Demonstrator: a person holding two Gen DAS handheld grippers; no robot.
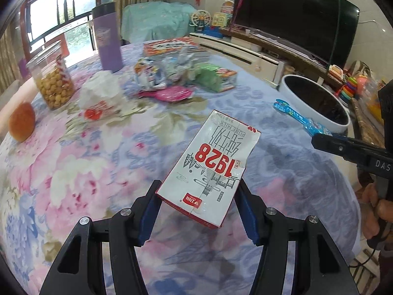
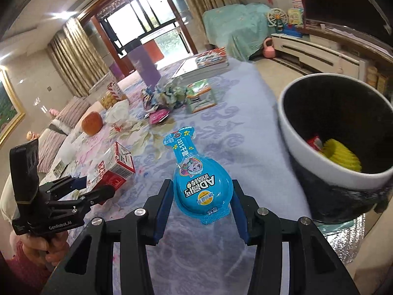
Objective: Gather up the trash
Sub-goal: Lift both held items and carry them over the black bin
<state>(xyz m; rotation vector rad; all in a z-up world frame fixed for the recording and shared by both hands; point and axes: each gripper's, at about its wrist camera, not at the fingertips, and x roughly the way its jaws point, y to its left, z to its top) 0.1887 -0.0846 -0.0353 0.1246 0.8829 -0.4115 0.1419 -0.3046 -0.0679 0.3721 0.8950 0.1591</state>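
**Trash in hand: two items, table partly cleared**

- Left gripper (image 1: 196, 206): clamped on a flattened milk carton (image 1: 208, 169), white and red, printed "1928" and "PURE MILK"; held above the flowered table (image 1: 86, 172).
- Right gripper (image 2: 200, 206): gripping a blue drink pouch (image 2: 196, 179) marked "AD"; smaller print too distorted to read.
- Trash bin (image 2: 307, 152): white rim, beside the table's edge, just right of the pouch; something yellow and red inside.
- Left gripper body reads "GenRobot.AI".

Floral tablecloth (image 1: 73, 172) bare across the near half. Far half crowded: crumpled wrappers (image 1: 167, 73), purple cylinder (image 1: 109, 41). White-rimmed bin (image 2: 319, 157) stands at the right edge.
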